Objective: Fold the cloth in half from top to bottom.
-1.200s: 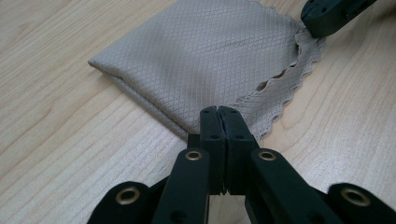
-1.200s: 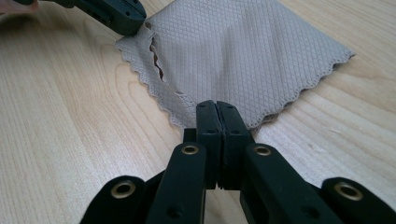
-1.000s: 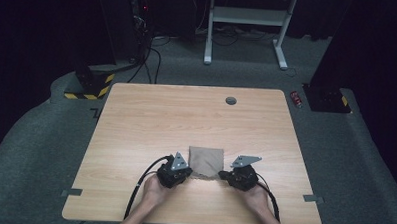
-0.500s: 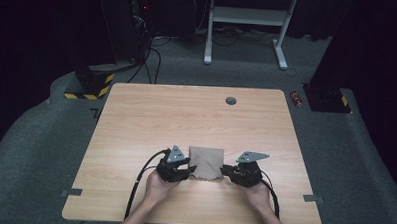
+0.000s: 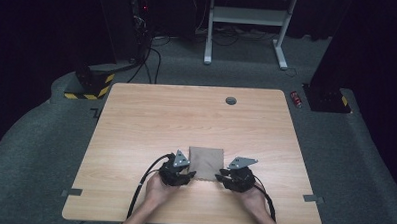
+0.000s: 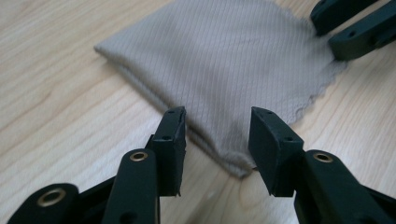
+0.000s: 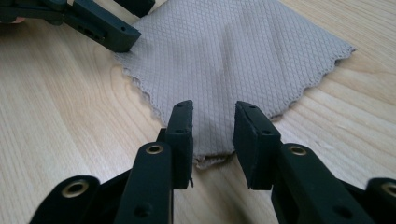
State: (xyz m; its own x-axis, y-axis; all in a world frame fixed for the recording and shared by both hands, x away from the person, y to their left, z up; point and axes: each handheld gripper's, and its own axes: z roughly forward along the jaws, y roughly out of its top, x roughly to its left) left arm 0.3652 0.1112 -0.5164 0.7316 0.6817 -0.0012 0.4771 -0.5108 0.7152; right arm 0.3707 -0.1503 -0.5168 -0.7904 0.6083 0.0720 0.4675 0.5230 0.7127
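High view: a pale rectangular wooden table [image 5: 135, 140] stands on grey carpet, and near its front edge lies a folded square of taupe woven cloth [image 5: 206, 162], flat on the wood between the two hands. The left gripper [image 5: 184, 175] sits at the cloth's near left corner and the right gripper [image 5: 223, 180] at its near right corner, each with a grey three-cornered plate on top and a black cable trailing back. A small round dark grommet [image 5: 231, 100] sits in the table's far edge.

From above the cloth reads as a plain flat patch. The left gripper view adds fine ribbing, a doubled folded edge along one side and a scalloped hem on another [image 6: 322, 91]. The right gripper view brings out a diamond weave, the same wavy cut edge, and a slightly frayed corner [image 7: 212, 161].

In the left gripper view the jaws stand apart, having just been opening, with the cloth's corner [image 6: 233, 163] lying between them and, as far as the angle allows, clear of both pads. In the right gripper view the jaws are likewise parted and have just been widening; the frayed corner lies on the table in the gap, gripped by neither pad.
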